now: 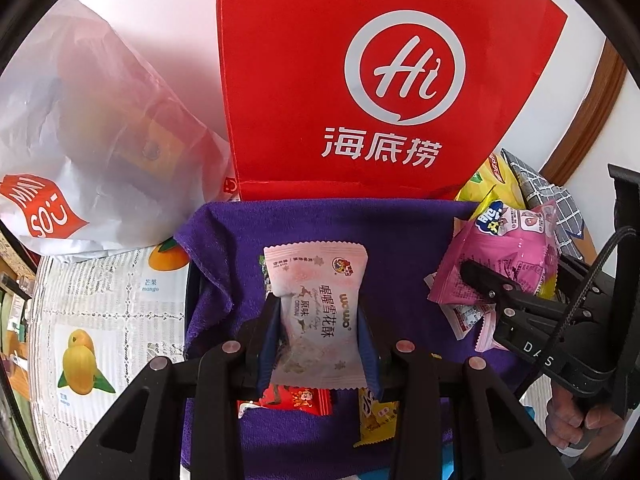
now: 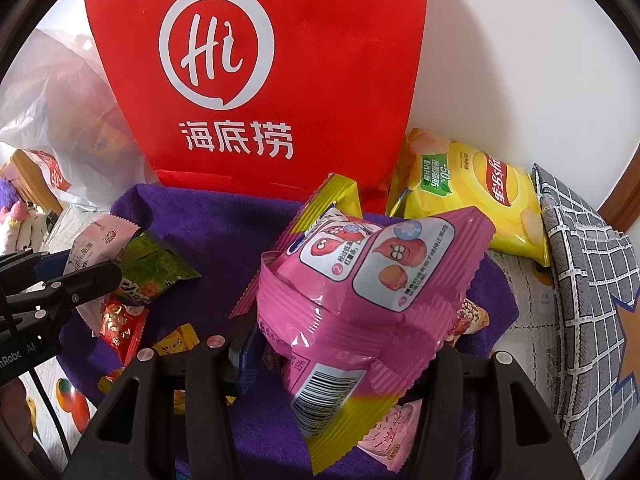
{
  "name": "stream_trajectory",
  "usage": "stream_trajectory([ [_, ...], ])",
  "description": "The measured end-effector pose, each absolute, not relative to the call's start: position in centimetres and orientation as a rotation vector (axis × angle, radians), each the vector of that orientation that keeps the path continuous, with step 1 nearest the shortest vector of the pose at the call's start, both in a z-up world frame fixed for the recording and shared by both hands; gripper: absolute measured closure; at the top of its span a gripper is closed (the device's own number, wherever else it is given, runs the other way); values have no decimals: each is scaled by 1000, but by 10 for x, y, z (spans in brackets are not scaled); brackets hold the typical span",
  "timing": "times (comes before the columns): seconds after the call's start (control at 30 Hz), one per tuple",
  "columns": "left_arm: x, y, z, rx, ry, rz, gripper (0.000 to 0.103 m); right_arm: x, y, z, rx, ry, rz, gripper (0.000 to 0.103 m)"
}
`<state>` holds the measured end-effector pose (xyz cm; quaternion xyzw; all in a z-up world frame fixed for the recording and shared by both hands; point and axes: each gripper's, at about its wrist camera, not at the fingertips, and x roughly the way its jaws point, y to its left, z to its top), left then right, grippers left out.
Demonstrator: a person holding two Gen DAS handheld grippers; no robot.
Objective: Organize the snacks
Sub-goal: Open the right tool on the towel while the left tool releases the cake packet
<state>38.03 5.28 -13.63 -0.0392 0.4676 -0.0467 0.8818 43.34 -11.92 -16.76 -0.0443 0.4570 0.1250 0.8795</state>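
My left gripper (image 1: 318, 316) is shut on a pale pink snowflake-pastry packet (image 1: 316, 300) and holds it above the purple towel (image 1: 400, 240). My right gripper (image 2: 344, 344) is shut on a large pink and yellow snack bag (image 2: 360, 292) over the same towel (image 2: 224, 232). That bag also shows in the left wrist view (image 1: 504, 256), at the right. The left gripper and its packet (image 2: 96, 248) appear at the left of the right wrist view. Small packets lie on the towel: a red one (image 1: 296, 398), a yellow one (image 1: 376, 416), a green one (image 2: 156, 268).
A tall red Haidilao bag (image 1: 320, 80) stands behind the towel, against the wall. A white Miniso plastic bag (image 1: 80, 152) lies at the left. A yellow crisps bag (image 2: 480, 196) and a grey checked cloth (image 2: 592, 300) are at the right. A fruit-print tablecloth (image 1: 100, 320) covers the table.
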Motion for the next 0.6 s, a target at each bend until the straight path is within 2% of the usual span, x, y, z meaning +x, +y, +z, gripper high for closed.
stream_trajectory([
  [0.27,381,51,-137,-87,980,-110,66,431,-126,-156,-91,920,242,33],
  [0.43,379,47,-133,-61,960,-105,48,428,-132,-146,-58,887,240,31],
  [0.6,377,46,-127,-68,939,-112,40,424,-136,-135,-28,864,247,31],
])
